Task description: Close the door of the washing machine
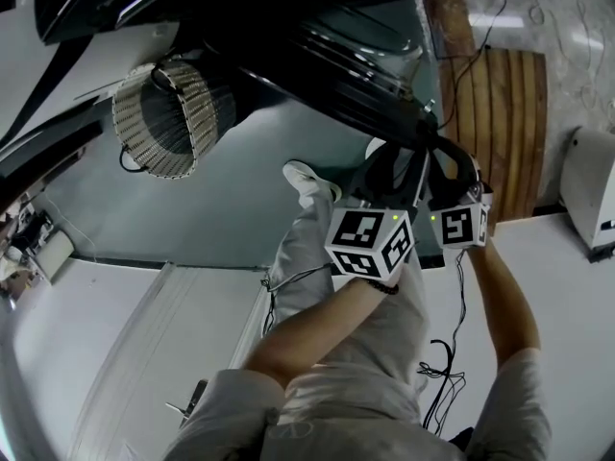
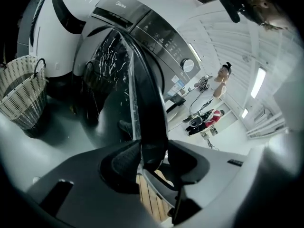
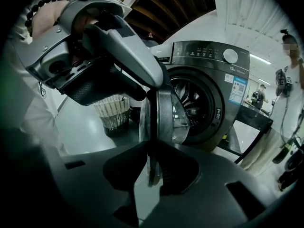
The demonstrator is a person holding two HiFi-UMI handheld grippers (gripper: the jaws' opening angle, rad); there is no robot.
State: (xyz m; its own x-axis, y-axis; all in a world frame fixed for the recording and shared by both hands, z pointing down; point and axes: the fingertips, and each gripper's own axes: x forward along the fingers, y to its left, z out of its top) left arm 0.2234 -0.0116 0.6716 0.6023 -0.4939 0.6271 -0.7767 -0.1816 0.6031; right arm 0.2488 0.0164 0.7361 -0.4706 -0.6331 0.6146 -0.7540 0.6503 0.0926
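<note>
The right gripper [image 3: 154, 167] was pinching the thin free edge of the door [image 3: 164, 113], which ran edge-on straight up out of its jaws, the pads closed against either face of the rim. Just above it on that same rim sat the left gripper [image 3: 145, 90], likewise clamped on the door's dark edge, as its own view showed with the rim wedged between both pads. Holding the edge farthest from the hinge with two grips looked meant to give the most leverage and to stop the door twisting as it swung. Beyond the right gripper's jaws and a little to their right stood the washing machine [image 3: 209, 56], its drum opening [image 3: 197, 101] uncovered, so the door was swung well out and the closing was not done. The likely next move was a push of both grippers toward that opening until the latch caught. Farther off to the left of the jaws a wicker basket [image 3: 113, 110] stood on the floor, clear of the door's path as far as could be judged. Both grippers pointed forward and downward, side by side and nearly touching, with the left forearm [image 1: 307, 334] and the right forearm [image 1: 504, 286] reaching out from the body.
</note>
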